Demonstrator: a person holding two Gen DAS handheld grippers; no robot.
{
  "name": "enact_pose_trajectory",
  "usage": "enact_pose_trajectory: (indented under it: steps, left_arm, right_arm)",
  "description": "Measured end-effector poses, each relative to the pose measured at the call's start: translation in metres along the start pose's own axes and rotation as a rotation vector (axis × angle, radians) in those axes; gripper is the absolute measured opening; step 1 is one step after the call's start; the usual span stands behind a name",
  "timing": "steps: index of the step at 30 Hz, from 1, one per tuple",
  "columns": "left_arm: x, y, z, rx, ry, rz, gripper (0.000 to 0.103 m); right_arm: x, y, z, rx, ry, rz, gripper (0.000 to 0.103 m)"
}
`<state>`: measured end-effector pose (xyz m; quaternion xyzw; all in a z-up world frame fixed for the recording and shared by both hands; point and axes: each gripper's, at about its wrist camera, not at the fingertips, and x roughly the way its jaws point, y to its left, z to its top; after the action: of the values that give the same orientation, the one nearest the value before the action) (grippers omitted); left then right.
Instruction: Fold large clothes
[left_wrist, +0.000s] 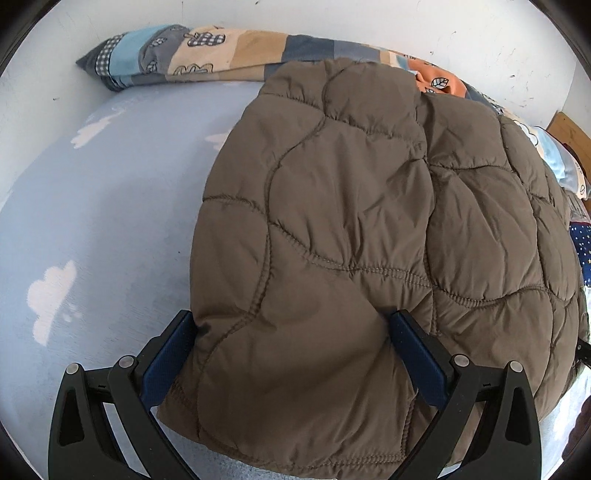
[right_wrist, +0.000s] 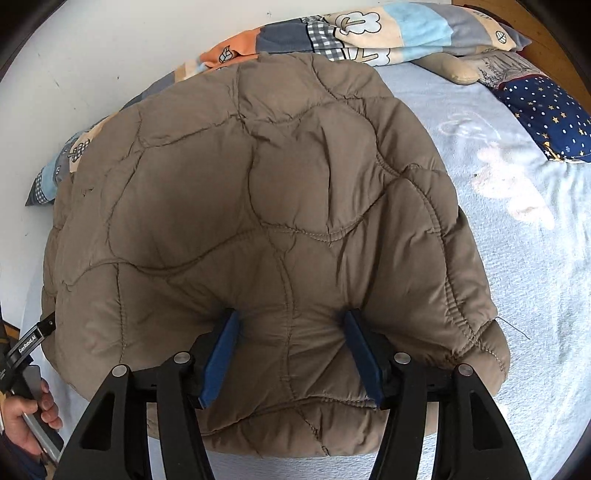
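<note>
While both grippers point down at the near edge of a brown quilted jacket (left_wrist: 369, 229), each has a puffy fold of it between its blue pads. From the left wrist camera, the left gripper (left_wrist: 295, 325) stands spread wide, with one pad at the jacket's left edge and the other sunk into the padding, so the near left corner fills the gap; whether the pads press it or merely flank it cannot be told. From the right wrist camera, the right gripper (right_wrist: 291, 321) has its pads on either side of a bunched ridge of fabric near the hem, and the cloth puckers toward them, which reads as a loose grasp of the jacket. At the lower left of that view a person's hand (right_wrist: 29, 417) wraps the handle of the other tool. Beyond the fingers, the jacket lies folded into a thick rounded bundle on a pale blue bedsheet (left_wrist: 110, 221) printed with white clouds. Farther off, a patchwork blanket (left_wrist: 207, 51) in blue, beige and orange runs along the white wall (left_wrist: 443, 26), the jacket's far edge lying over it. A navy star-print pillow (right_wrist: 546, 114) sits at the far right of the bed.
</note>
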<state>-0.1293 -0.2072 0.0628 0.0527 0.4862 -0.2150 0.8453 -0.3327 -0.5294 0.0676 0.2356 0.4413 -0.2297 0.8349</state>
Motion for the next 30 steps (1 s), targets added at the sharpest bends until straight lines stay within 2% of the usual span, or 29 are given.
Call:
enact_pose_trajectory:
  steps: [11, 16, 20, 23, 30]
  left_arm:
    - [-0.028, 0.002, 0.003, 0.002, -0.042, -0.001, 0.103]
    - [-0.055, 0.004, 0.007, 0.033, -0.130, 0.031, 0.103]
    - [-0.064, 0.009, 0.010, 0.031, -0.156, 0.047, 0.103]
    - [-0.063, 0.012, 0.010, 0.030, -0.148, 0.060, 0.103]
    - [-0.039, 0.010, 0.003, 0.081, -0.050, 0.104, 0.103]
  right_arm:
    - [-0.024, 0.009, 0.000, 0.010, -0.007, 0.007, 0.068]
    - [-0.056, 0.020, -0.002, -0.032, -0.113, 0.066, 0.068]
    - [-0.072, 0.039, -0.008, -0.112, -0.190, 0.100, 0.068]
    - [-0.073, 0.057, -0.013, -0.162, -0.211, 0.121, 0.068]
    - [-0.040, 0.077, -0.022, -0.202, -0.111, 0.126, 0.068]
